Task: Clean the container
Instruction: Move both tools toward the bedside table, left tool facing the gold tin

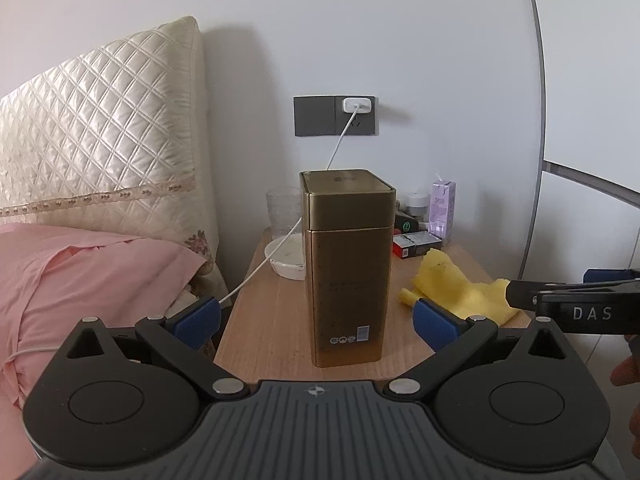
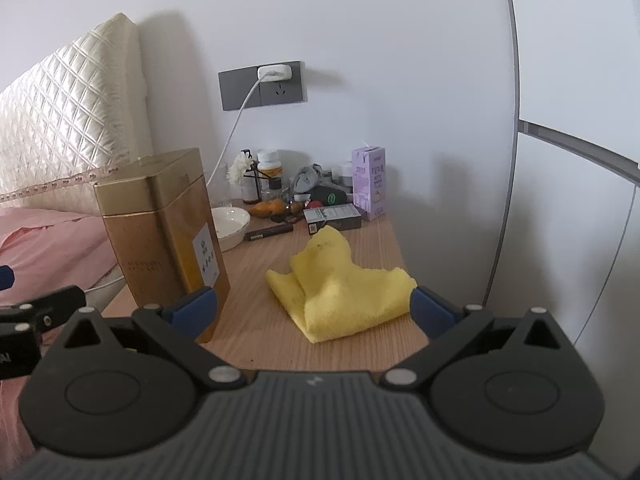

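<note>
Tin [image 1: 347,268] upright beside yellow cloth [image 2: 340,284] (both untouched).

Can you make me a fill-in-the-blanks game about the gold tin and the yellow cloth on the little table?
The gold tin stands ____ on the table.
The cloth is the colour ____.
The tin's lid is ____.
Both the left gripper and right gripper are ____.

Missing words: upright; yellow; on; open

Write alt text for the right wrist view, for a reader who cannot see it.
The open right gripper points at a crumpled yellow cloth on a wooden nightstand. A tall gold tin stands upright, lid on, left of the cloth. Behind sit a white dish, a purple carton and small clutter.
</note>
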`<state>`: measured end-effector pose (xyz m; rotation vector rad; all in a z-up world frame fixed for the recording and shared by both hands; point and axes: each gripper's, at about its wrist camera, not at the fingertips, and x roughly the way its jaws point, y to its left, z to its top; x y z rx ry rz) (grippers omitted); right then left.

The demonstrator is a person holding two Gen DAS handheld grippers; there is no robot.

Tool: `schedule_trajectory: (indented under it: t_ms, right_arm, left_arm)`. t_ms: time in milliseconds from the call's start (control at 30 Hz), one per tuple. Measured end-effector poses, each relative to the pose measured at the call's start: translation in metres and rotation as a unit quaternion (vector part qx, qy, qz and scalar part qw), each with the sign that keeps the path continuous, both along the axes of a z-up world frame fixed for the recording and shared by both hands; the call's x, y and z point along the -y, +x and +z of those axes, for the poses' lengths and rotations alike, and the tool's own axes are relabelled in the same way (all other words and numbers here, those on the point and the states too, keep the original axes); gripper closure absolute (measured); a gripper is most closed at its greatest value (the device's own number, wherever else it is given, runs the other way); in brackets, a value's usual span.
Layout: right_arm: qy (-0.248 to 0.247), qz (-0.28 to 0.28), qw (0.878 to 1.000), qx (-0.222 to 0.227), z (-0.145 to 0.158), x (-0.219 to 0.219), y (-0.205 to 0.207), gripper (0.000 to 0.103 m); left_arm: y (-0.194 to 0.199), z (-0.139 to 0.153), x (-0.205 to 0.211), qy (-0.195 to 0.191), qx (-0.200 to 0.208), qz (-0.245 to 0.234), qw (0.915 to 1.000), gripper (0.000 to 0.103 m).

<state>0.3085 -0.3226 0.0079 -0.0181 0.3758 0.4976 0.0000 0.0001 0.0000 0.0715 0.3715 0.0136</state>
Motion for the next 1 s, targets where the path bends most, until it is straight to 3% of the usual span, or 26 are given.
schedule_trajectory:
  t_ms: [1000]
  right_arm:
    - [-0.006, -0.011, 1.0, -0.012, -0.003, 0.001, 0.003, 0.0]
  left_arm:
    - [0.002, 0.002, -0.007, -0.013, 0.002, 0.024, 0.9996, 0.0]
